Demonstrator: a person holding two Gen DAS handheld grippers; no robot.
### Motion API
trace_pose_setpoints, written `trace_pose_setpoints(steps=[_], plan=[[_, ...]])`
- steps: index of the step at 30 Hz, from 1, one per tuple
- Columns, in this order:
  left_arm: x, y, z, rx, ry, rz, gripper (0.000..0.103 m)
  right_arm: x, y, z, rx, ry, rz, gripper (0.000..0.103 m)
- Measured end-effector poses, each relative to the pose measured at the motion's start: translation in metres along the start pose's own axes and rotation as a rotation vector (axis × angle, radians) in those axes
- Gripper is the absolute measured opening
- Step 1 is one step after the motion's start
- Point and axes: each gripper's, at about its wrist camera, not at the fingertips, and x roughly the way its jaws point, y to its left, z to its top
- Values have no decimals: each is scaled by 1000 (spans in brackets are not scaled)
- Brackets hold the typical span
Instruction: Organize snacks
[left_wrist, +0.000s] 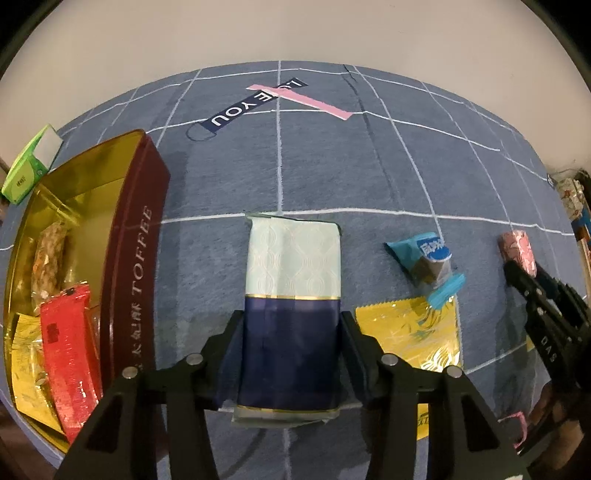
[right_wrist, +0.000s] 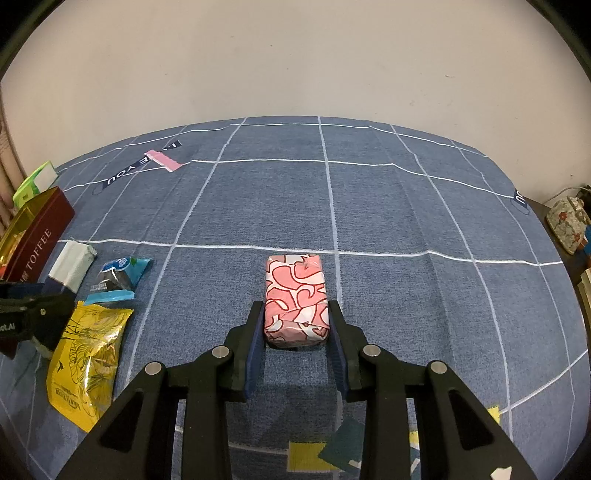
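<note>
My left gripper (left_wrist: 291, 317) is shut on a flat packet (left_wrist: 293, 266), navy at the near end and mint at the far end, lying on the blue checked cloth. Its pads press the navy sides. Left of it stands an open maroon toffee tin (left_wrist: 138, 258) with a gold inside, holding a red packet (left_wrist: 70, 354) and other snacks. My right gripper (right_wrist: 295, 306) is shut on a block in pink heart-patterned wrap (right_wrist: 295, 295) at cloth level. A blue candy wrapper (left_wrist: 428, 262) and a gold packet (left_wrist: 413, 336) lie between the two grippers.
A green box (left_wrist: 29, 166) sits behind the tin at the cloth's left edge. A navy lanyard with a pink strip (left_wrist: 258, 99) lies at the back. A floral item (right_wrist: 567, 225) stands off the cloth on the right. Yellow and teal shapes (right_wrist: 321, 450) lie near the front edge.
</note>
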Motion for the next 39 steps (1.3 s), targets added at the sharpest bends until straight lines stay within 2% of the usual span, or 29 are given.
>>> trace_pose_setpoints(steps=[14, 27, 39], plan=[[-25, 8, -10, 8, -28, -4, 51, 0, 0, 0, 1, 0, -10, 30], [-59, 12, -13, 40, -99, 7, 51, 0, 0, 0, -9, 0, -20, 30], [-86, 47, -5, 50, -176, 84, 51, 0, 3, 0, -18, 0, -32, 30]])
